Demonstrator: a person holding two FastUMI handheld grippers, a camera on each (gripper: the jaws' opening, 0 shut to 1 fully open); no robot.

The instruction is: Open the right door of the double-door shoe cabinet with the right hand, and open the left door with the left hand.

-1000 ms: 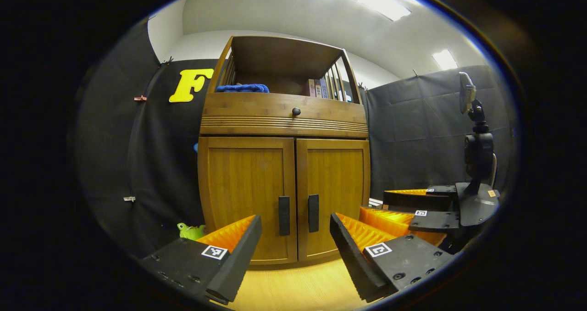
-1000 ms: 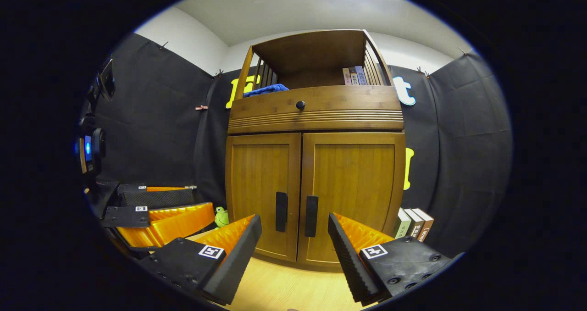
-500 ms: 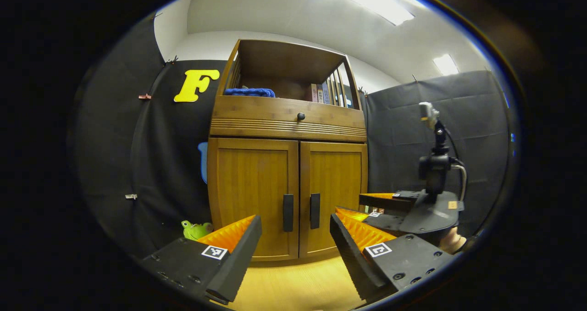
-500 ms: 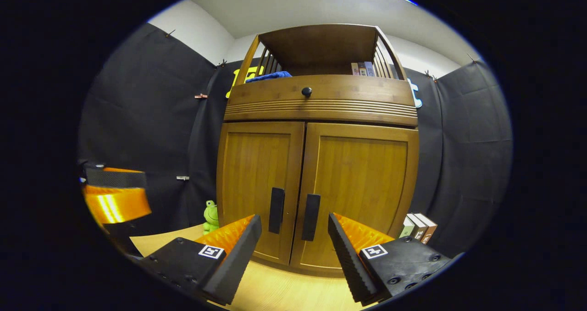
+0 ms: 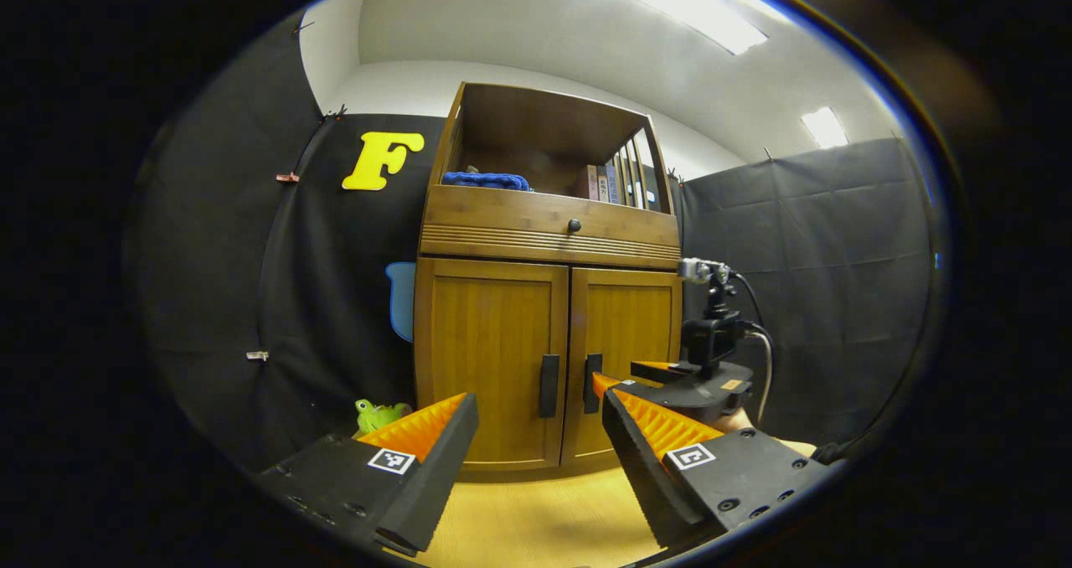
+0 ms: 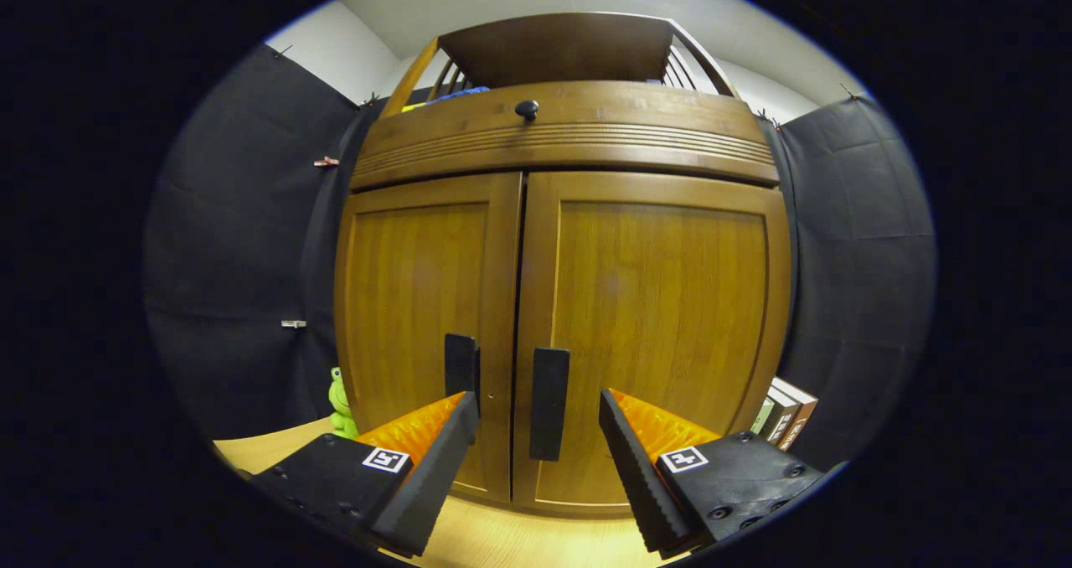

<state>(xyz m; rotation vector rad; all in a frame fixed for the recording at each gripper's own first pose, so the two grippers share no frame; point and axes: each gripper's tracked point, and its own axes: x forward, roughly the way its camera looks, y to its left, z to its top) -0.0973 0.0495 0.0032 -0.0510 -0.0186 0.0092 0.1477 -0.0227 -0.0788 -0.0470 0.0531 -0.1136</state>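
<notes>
The wooden shoe cabinet [image 5: 544, 216] stands ahead with both doors shut. In the left gripper view my left gripper [image 5: 540, 467] is open, well back from the left door [image 5: 490, 350] and its dark handle [image 5: 549, 385]. Farther off, the right gripper [image 5: 620, 377] reaches up to the right door [image 5: 624, 325]. In the right gripper view my right gripper [image 6: 536, 467] is open and close to the right door [image 6: 653, 300]. Its dark handle [image 6: 548, 403] stands between the fingertips, a little beyond them, untouched. The left door's handle [image 6: 461, 367] is just left of it.
A green frog toy [image 5: 374, 415] sits on the wooden floor [image 5: 536, 526] left of the cabinet. Several books [image 6: 783, 413] stand on the floor at its right. A drawer with a knob [image 5: 574, 225] tops the doors; a blue cloth [image 5: 486, 180] lies on the shelf.
My right gripper has moved forward to the cabinet, so the right handle now lies between its fingers. The left gripper has drawn back and to the left. Both doors stay shut.
</notes>
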